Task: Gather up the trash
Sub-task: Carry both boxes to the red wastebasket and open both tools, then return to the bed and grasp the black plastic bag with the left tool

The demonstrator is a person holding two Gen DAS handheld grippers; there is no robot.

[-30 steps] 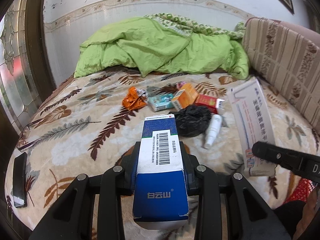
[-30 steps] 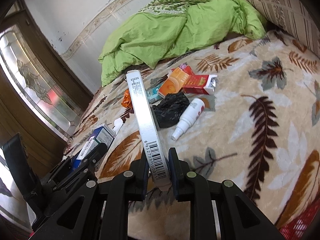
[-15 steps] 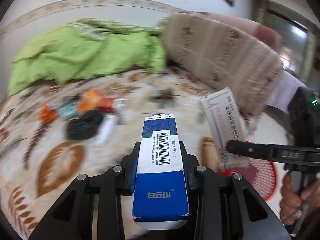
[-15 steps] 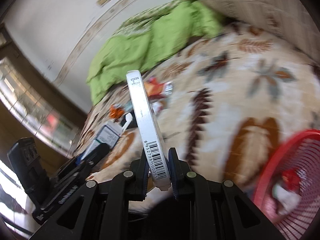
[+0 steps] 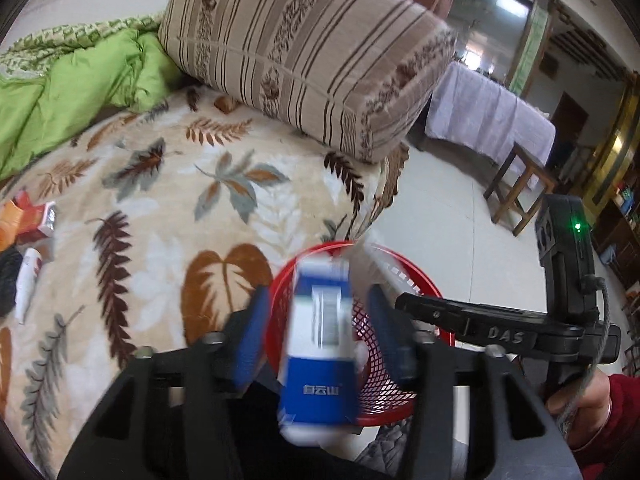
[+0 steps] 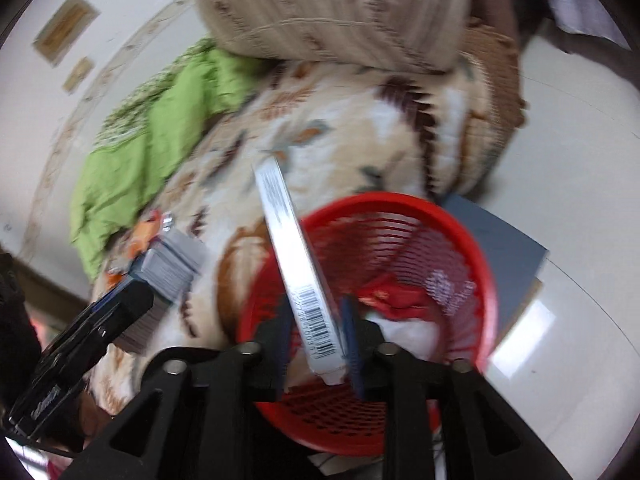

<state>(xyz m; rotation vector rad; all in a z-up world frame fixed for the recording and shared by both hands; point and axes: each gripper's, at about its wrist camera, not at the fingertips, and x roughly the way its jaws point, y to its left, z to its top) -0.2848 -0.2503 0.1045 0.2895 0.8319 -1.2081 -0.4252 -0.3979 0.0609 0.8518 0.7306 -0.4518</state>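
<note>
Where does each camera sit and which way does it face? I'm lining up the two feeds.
Left wrist: on the left gripper, facing over the bed edge to the red basket; its open fingers, the blue box, the right gripper and the person's hand show.
Right wrist: on the right gripper, tilted down into the red basket; its fingers flank the white box, left gripper at left.
Shared: basket, bed, striped cushion, green quilt.

Since a second ago both views have swung from the bed to the red basket (image 5: 404,376). The left gripper (image 5: 318,322) has spread wide, its blue box (image 5: 320,360) now loose mid-frame; the right gripper (image 6: 316,338) has parted from its white box (image 6: 298,272)
</note>
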